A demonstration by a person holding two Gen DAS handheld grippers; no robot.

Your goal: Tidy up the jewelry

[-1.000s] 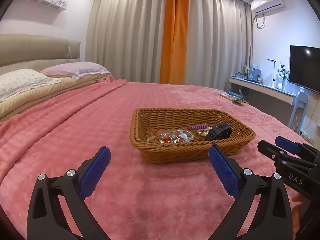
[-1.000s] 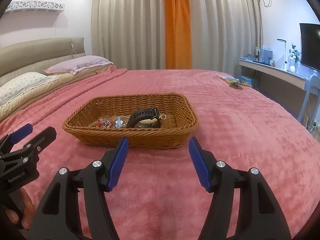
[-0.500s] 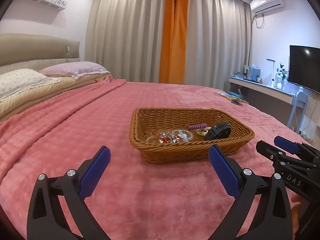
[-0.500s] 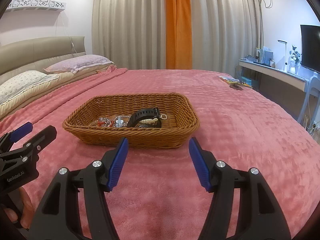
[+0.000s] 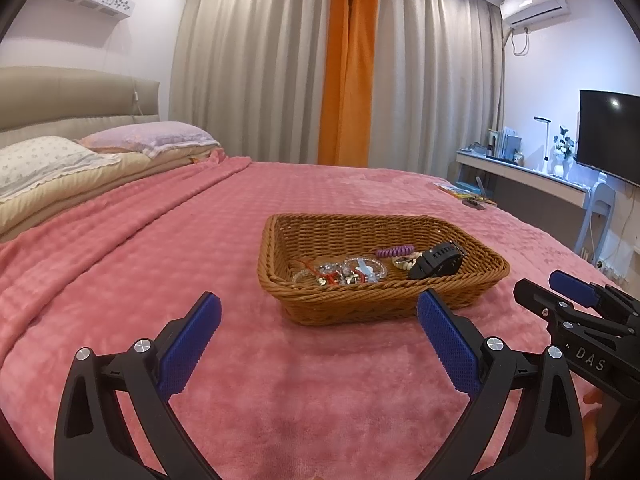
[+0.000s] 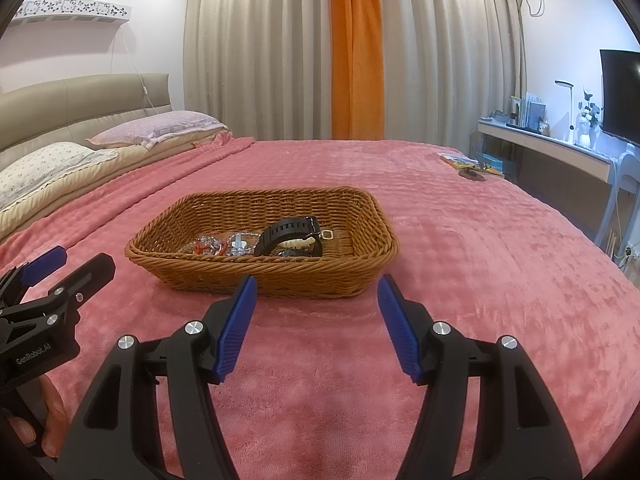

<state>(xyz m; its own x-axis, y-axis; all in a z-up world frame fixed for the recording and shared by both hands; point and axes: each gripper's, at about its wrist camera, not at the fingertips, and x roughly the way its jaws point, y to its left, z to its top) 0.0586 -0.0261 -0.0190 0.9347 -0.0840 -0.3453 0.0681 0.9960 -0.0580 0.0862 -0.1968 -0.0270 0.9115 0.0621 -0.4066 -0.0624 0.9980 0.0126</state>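
We see a brown wicker basket (image 5: pixel 384 280) resting on the pink blanket (image 5: pixel 200 248) of the bed, and we take it as our landmark; inside it, toward its right end in the left wrist view, lies a black wristwatch (image 5: pixel 438 265), with a purple spiral hair tie (image 5: pixel 394 251) just behind it and a tangle of silver and red trinkets (image 5: pixel 344 272) toward the middle of the basket floor. Our left claw (image 5: pixel 318 344) hangs in front of the basket's near wall, its blue pads spread wide with nothing between them; our right claw (image 6: pixel 314 322) sits just in front of the basket (image 6: pixel 262 260) too, likewise spread and empty, apart from the rim. From the right wrist view the wristwatch (image 6: pixel 290 234) arches up above the jewelry beside it. Beyond the basket's far right corner, near the bed's edge, lies a small flat book (image 6: pixel 472 164); pillows (image 5: pixel 148 136) lie well off to the basket's left.
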